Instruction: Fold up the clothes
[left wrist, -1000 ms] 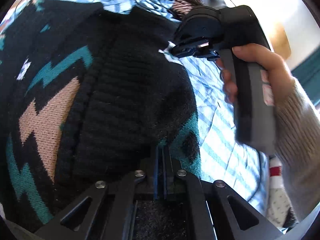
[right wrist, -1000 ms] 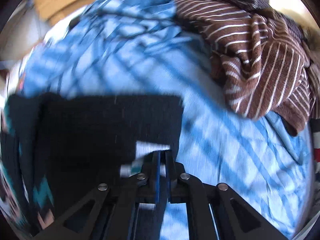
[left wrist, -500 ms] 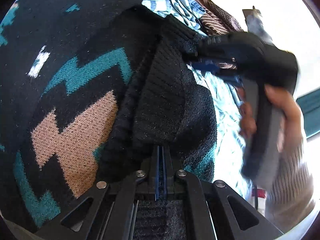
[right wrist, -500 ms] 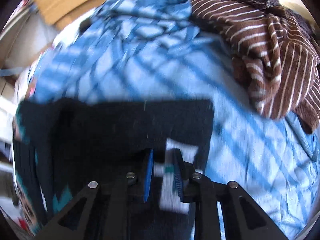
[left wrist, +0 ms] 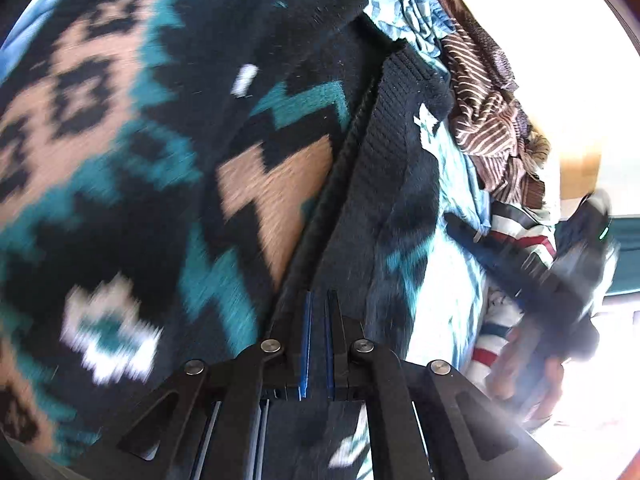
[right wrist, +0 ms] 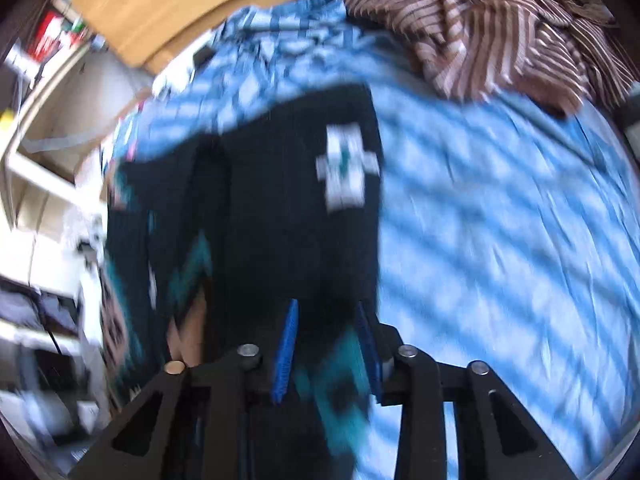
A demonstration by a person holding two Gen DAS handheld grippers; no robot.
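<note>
You had the black knitted sweater with teal, tan and white zigzag pattern spread over the blue-and-white plaid sheet. Your left tongs sat clenched to a thin gap on the sweater's ribbed black edge, gripping it. Your right tongs stood released, jaws apart, with the folded black panel running between them but not pinched. In the left view that right-hand tool and the hand on it showed blurred off beside the sweater.

To do the fold well, you wanted the held edge taut and level, and the ribbed border lined up before flattening.

No baskets or bins showed; only a crumpled brown white-striped garment heaped at the sheet's far side.
</note>
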